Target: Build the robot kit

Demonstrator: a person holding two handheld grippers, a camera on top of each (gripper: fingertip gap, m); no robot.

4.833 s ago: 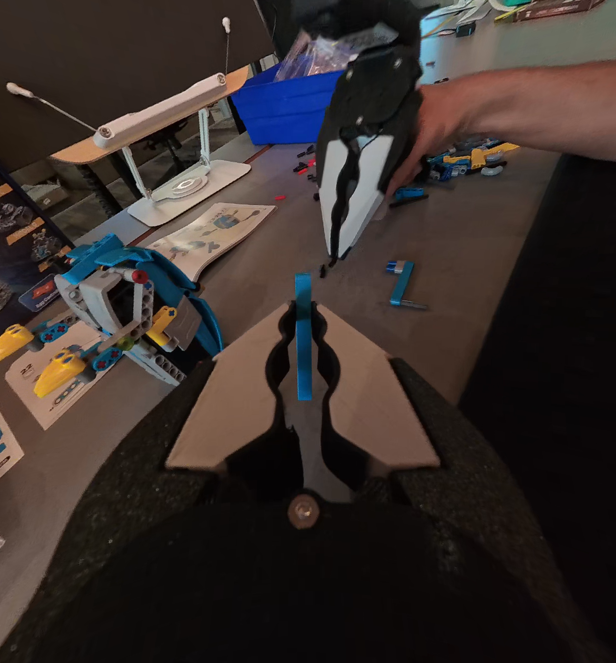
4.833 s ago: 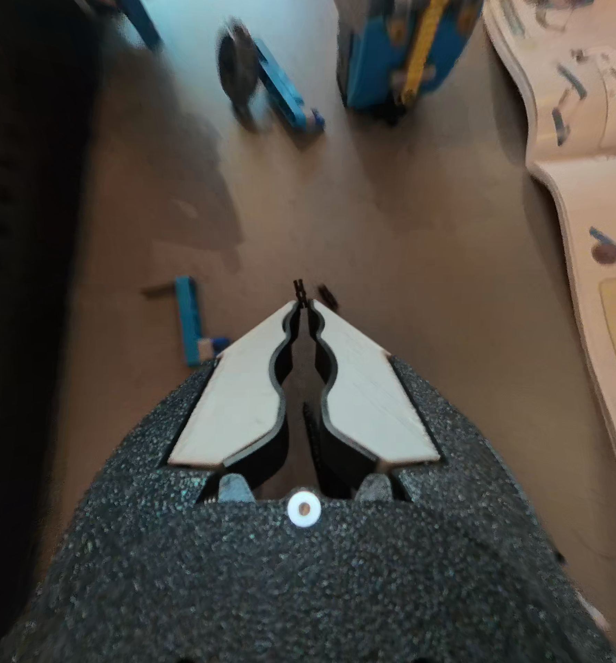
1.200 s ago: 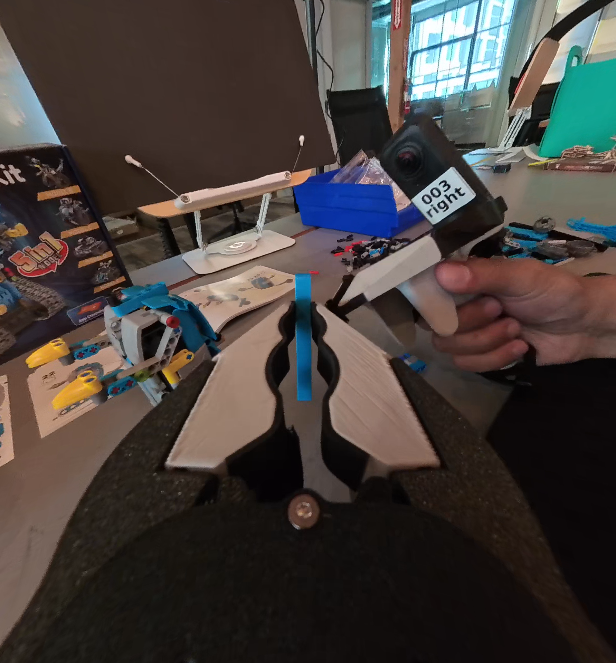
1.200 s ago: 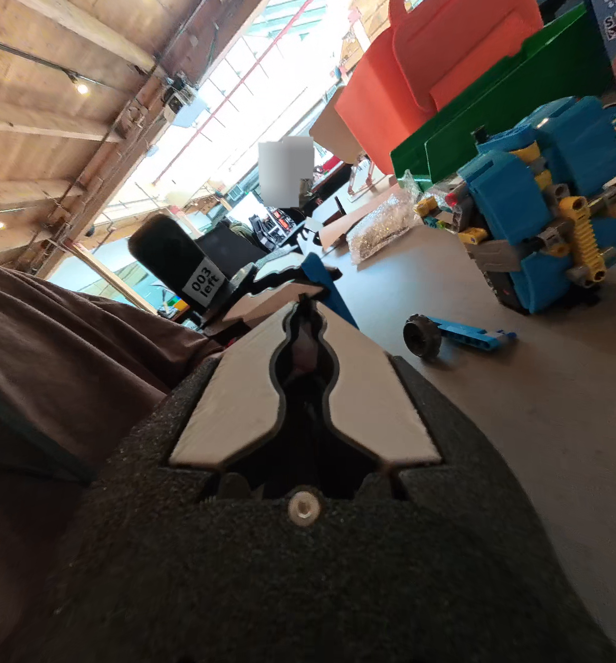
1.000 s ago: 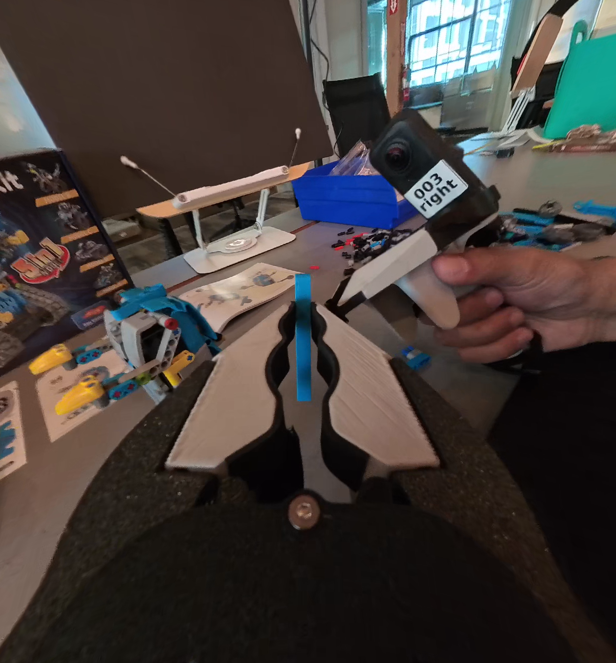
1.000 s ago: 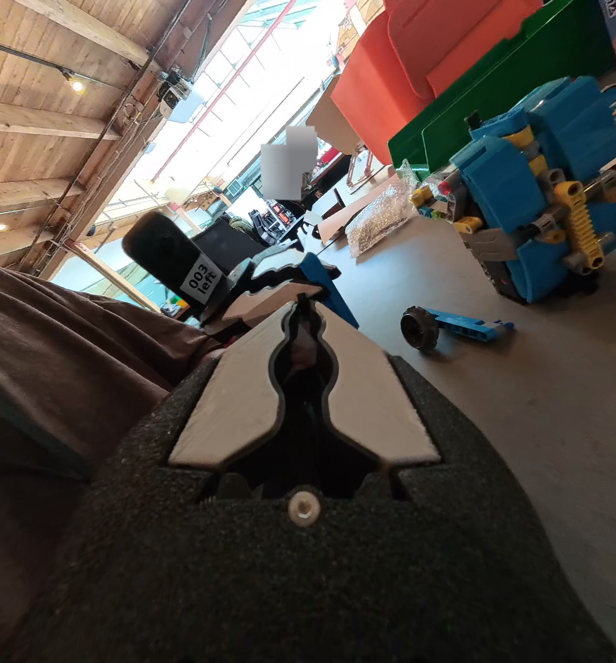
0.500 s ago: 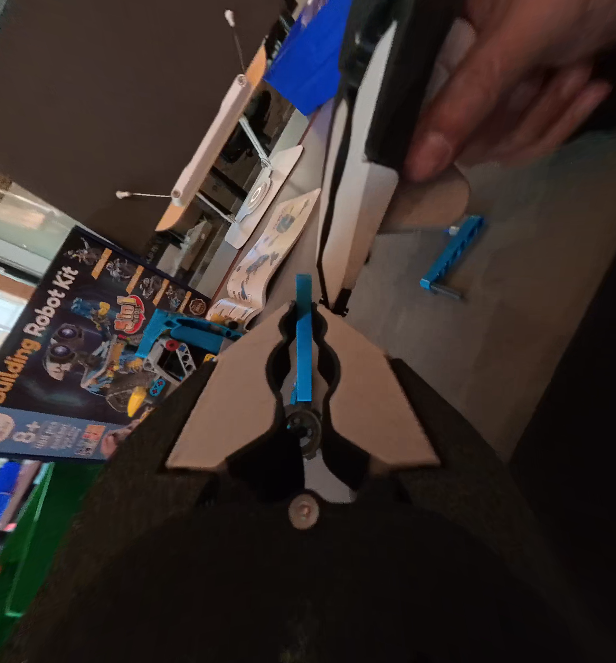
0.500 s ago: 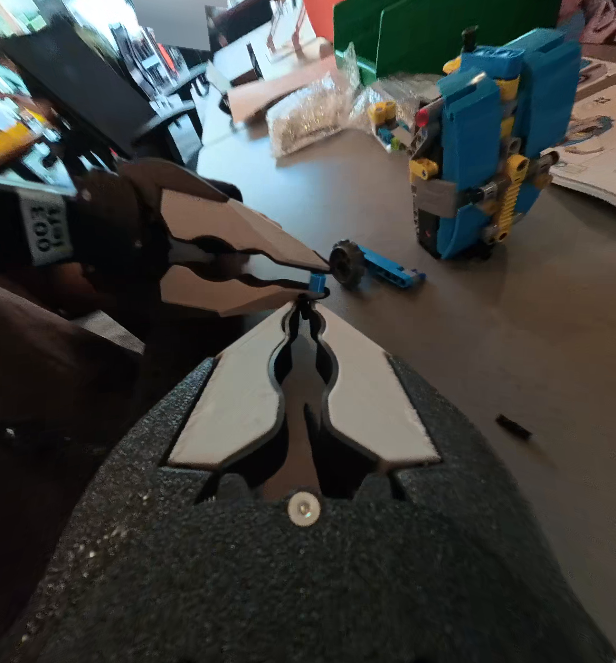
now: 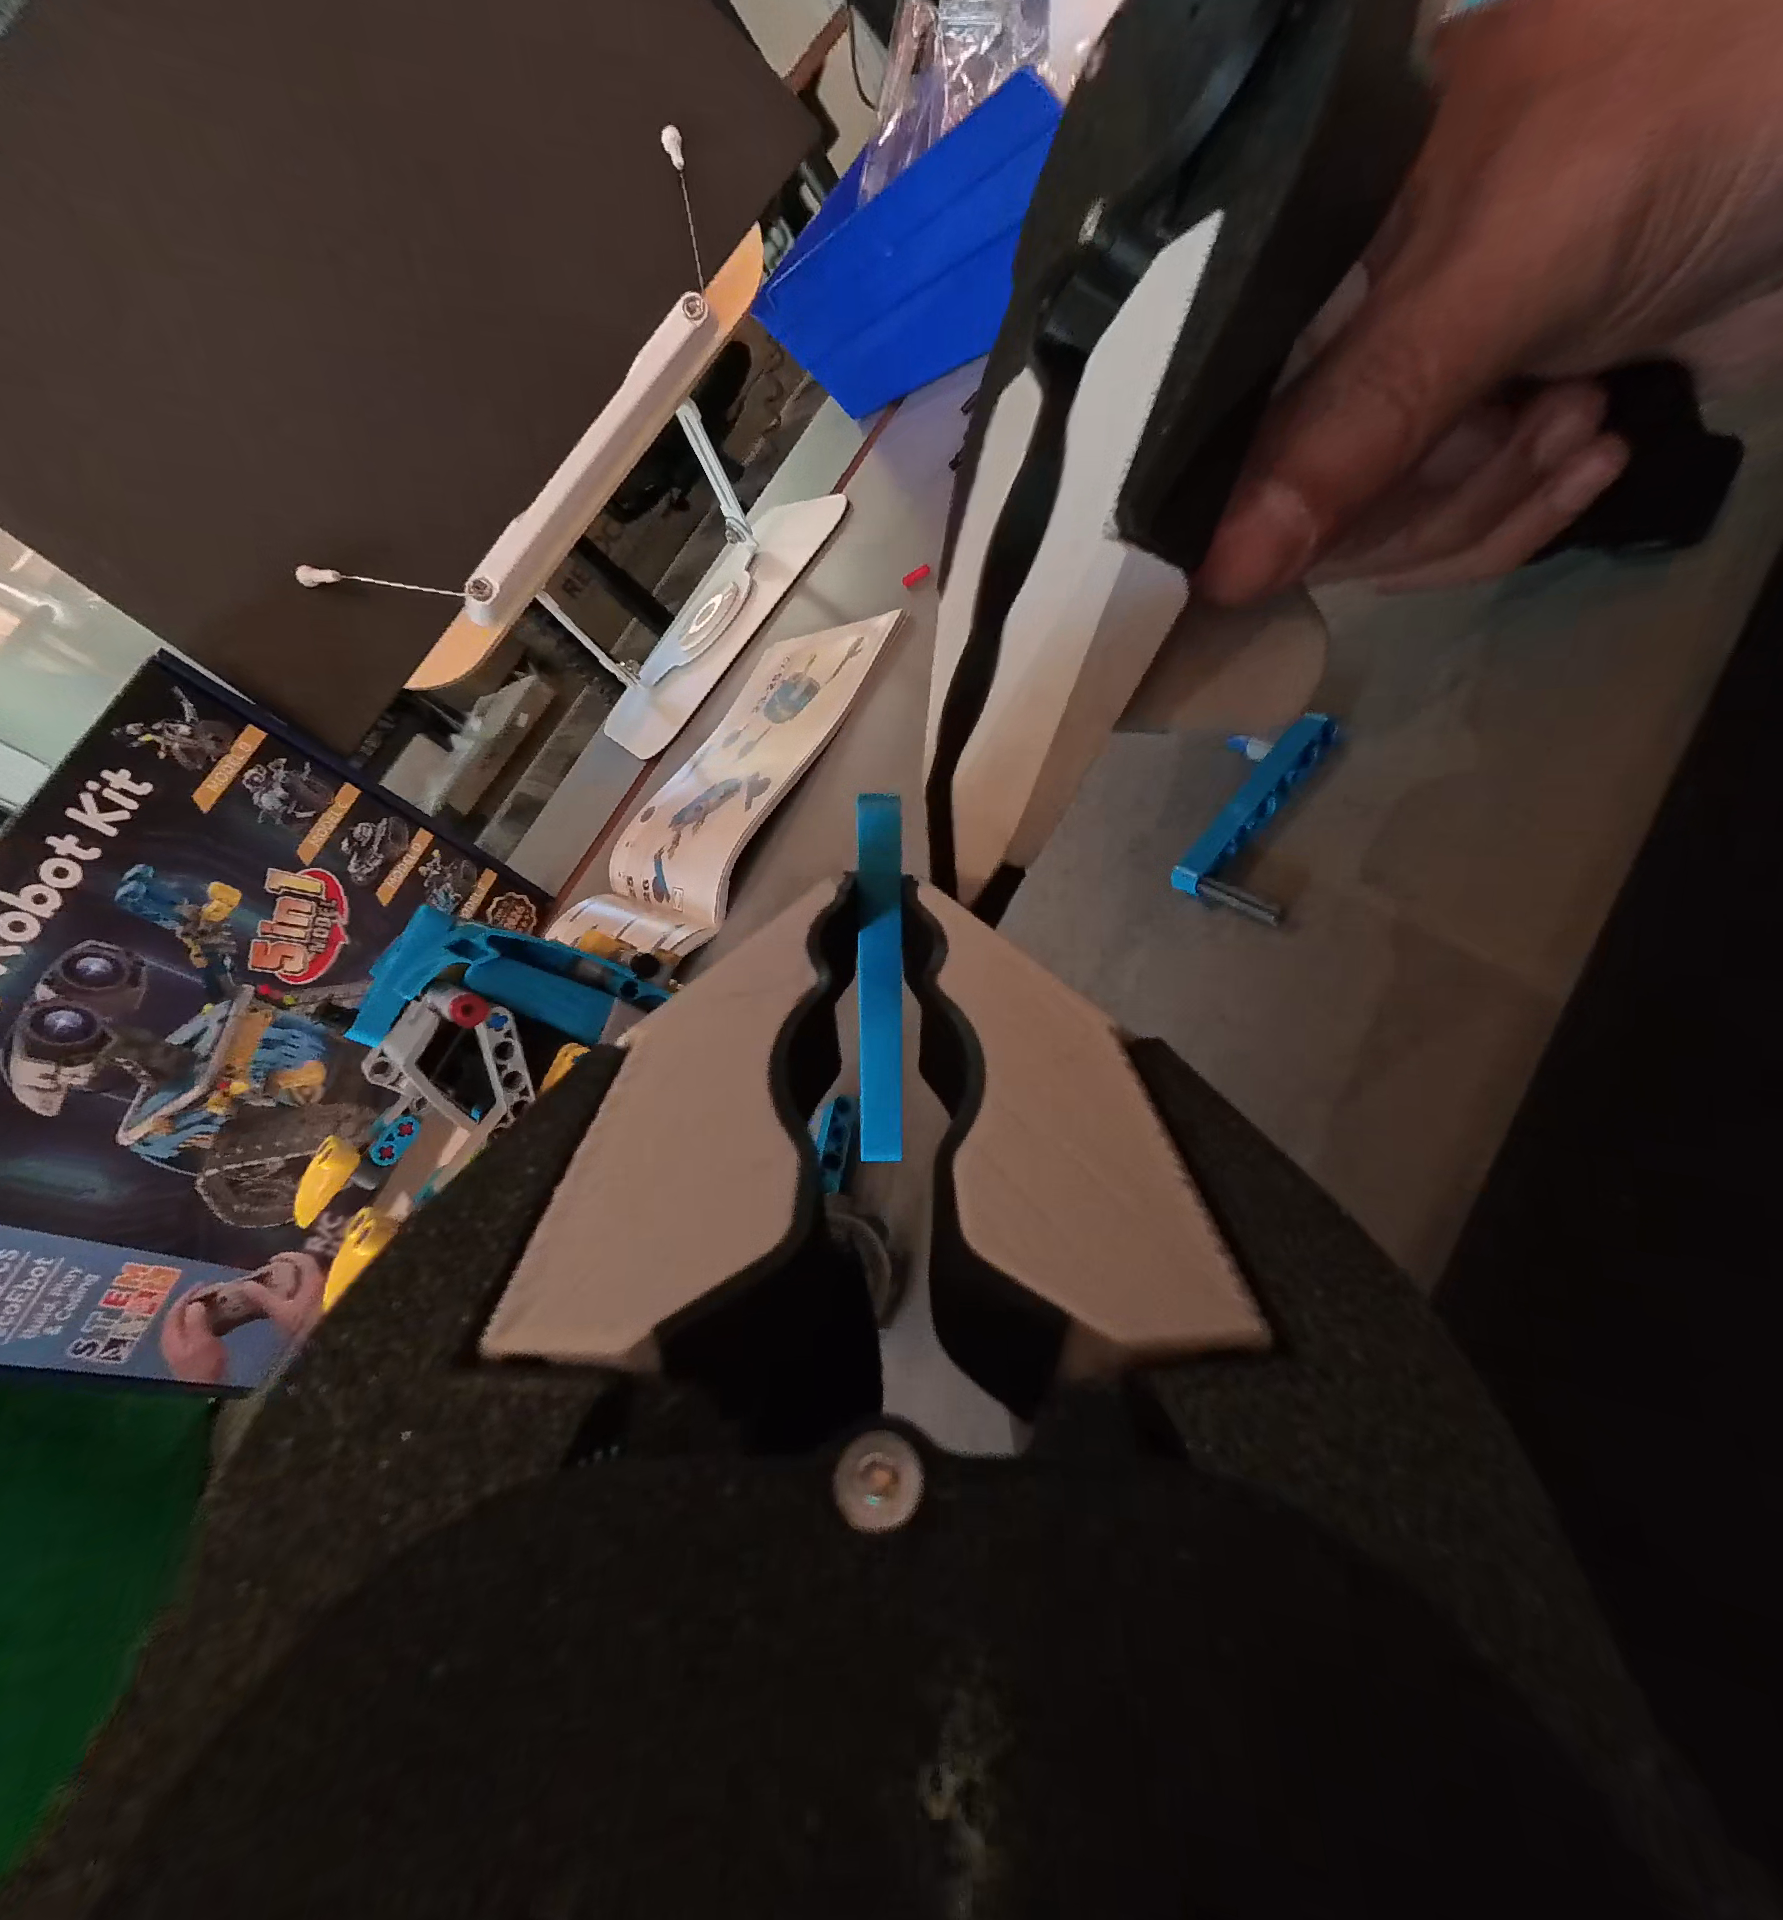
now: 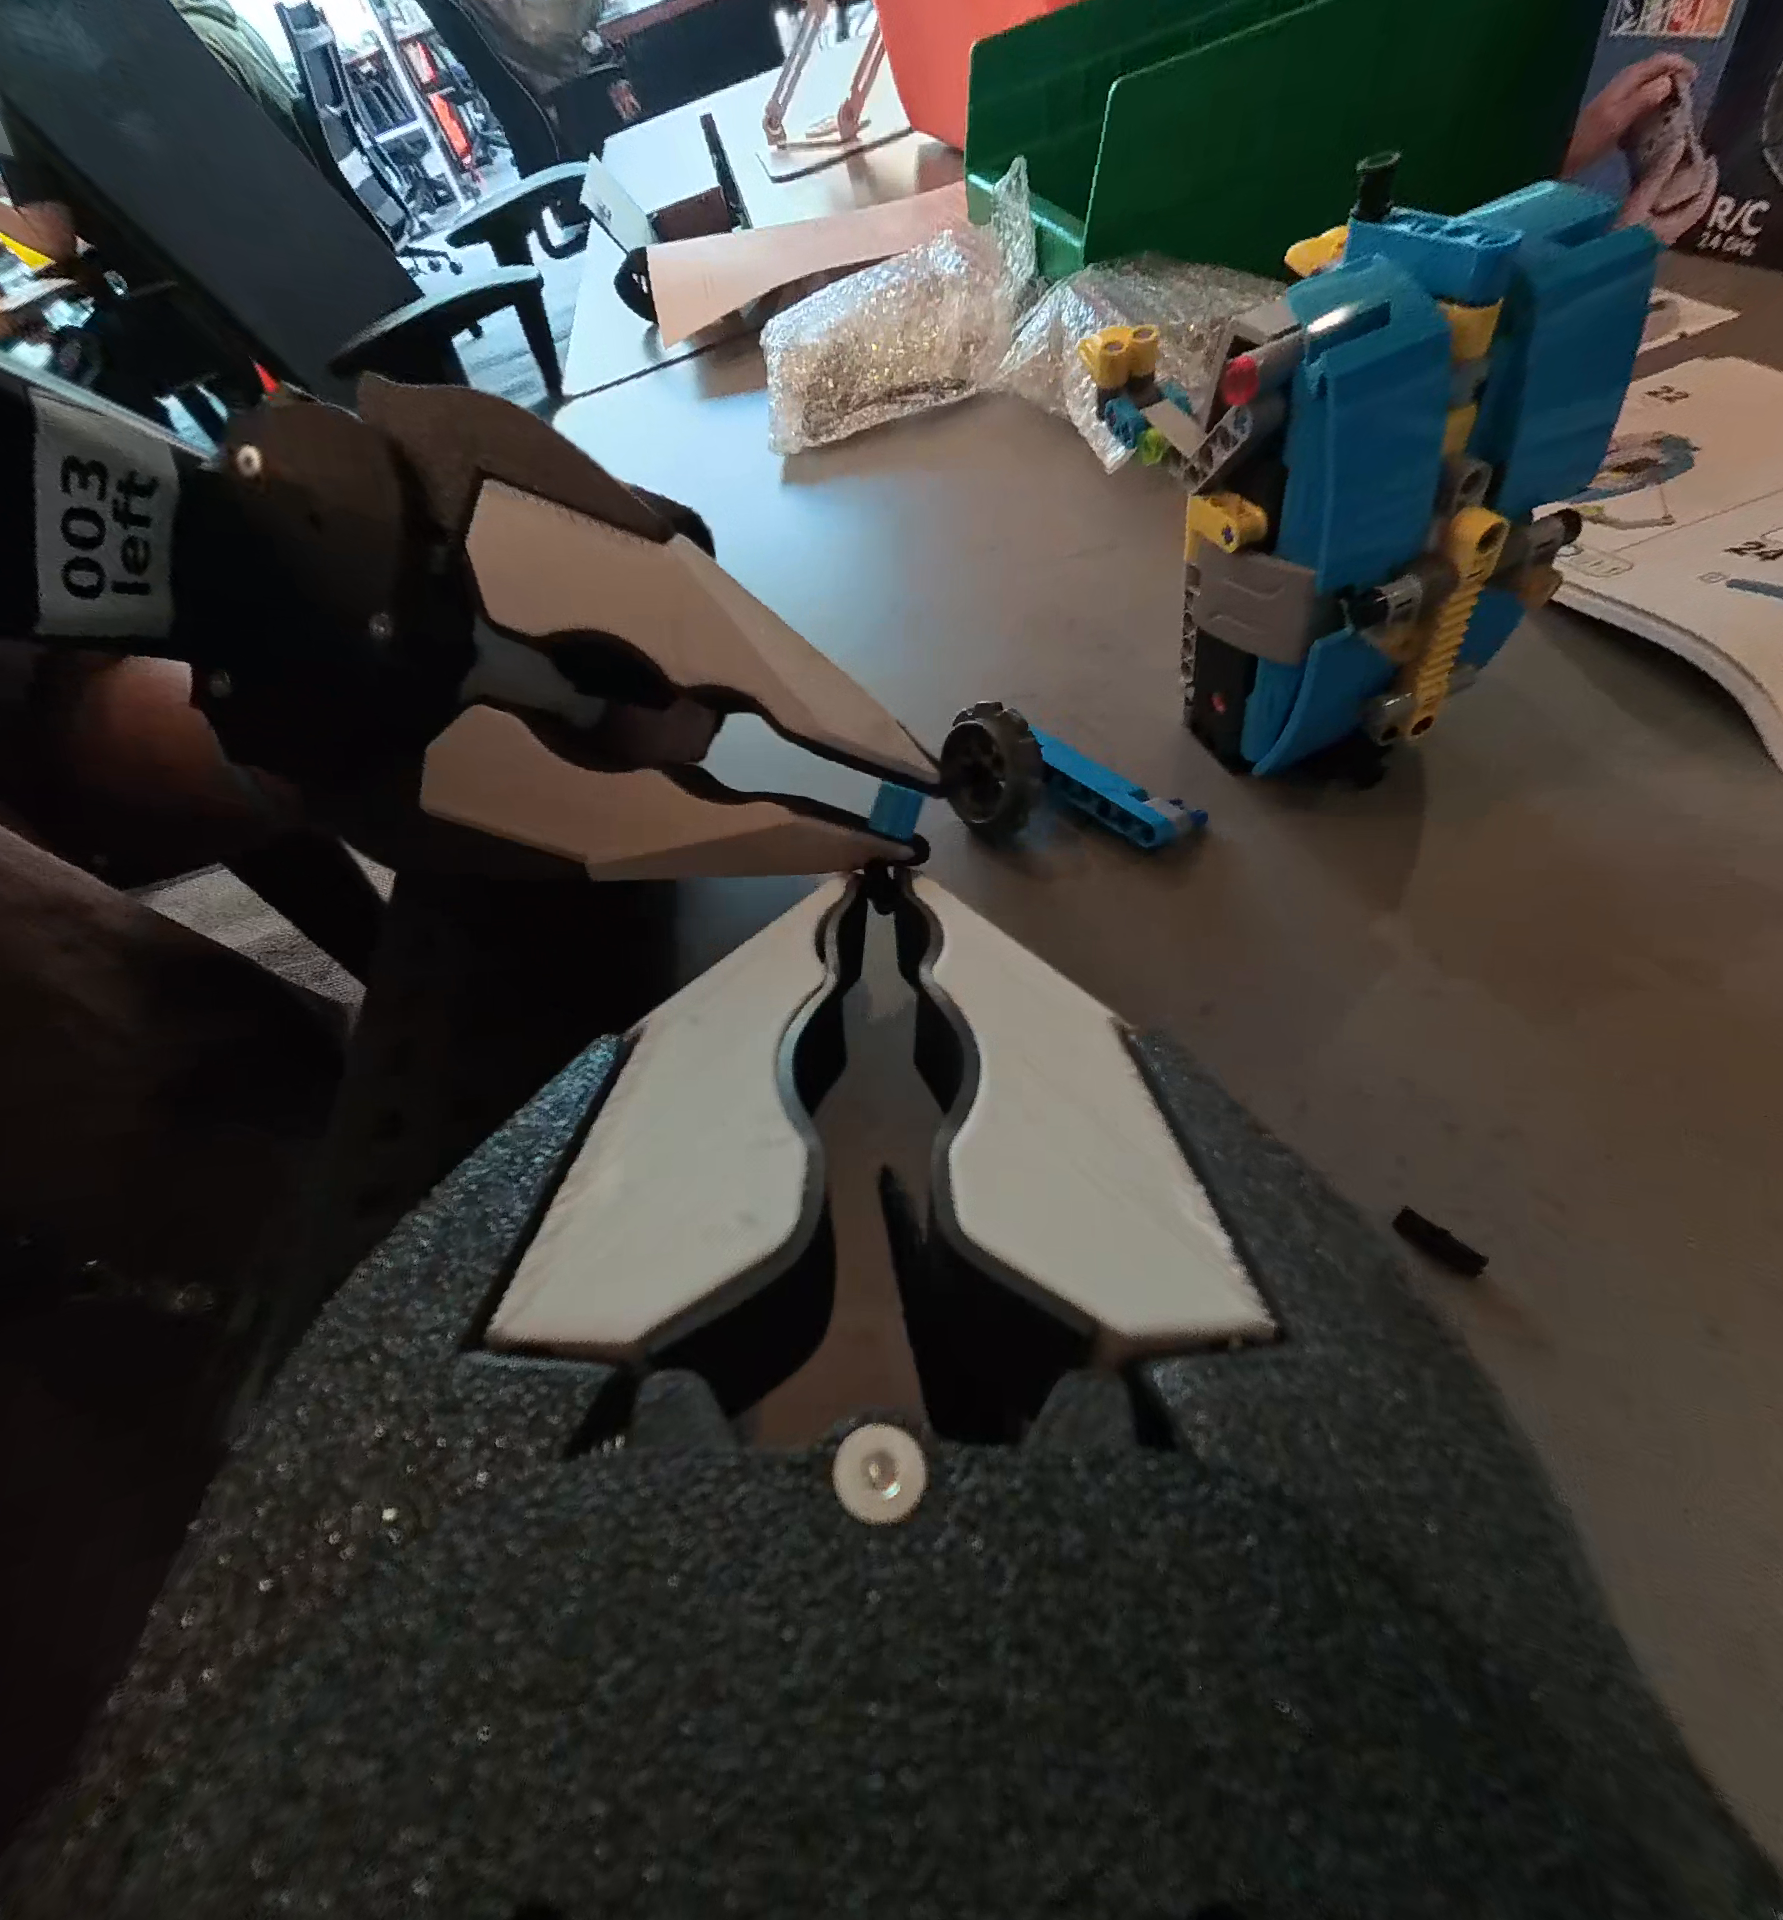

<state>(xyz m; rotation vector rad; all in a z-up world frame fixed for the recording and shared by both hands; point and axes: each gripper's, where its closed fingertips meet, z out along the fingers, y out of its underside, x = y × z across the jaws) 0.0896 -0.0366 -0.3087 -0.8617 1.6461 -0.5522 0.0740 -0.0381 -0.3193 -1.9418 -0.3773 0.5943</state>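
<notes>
The blue beam (image 9: 880,987) sits clamped edge-on between your left gripper (image 9: 879,894) fingers, its tip poking just past them, which leaves that free end reachable. In the left wrist view, your right gripper (image 9: 970,904) comes down from above with its tips right beside that exposed end, your hand (image 9: 1552,312) wrapped on its handle. On the grey table (image 9: 1282,987) beyond lie a second blue beam with an axle (image 9: 1256,805), an open instruction booklet (image 9: 752,790) and the kit box (image 9: 170,987). In the right wrist view, your right gripper (image 10: 882,894) is nearly closed, pinching a small black pin (image 10: 882,883) at its tips, apparently touching the beam's end (image 10: 894,808) held by the left gripper (image 10: 908,810). Beyond stand a wheel on a blue beam (image 10: 1063,795) and the blue model (image 10: 1386,488); another black pin (image 10: 1440,1238) lies loose to the right.
</notes>
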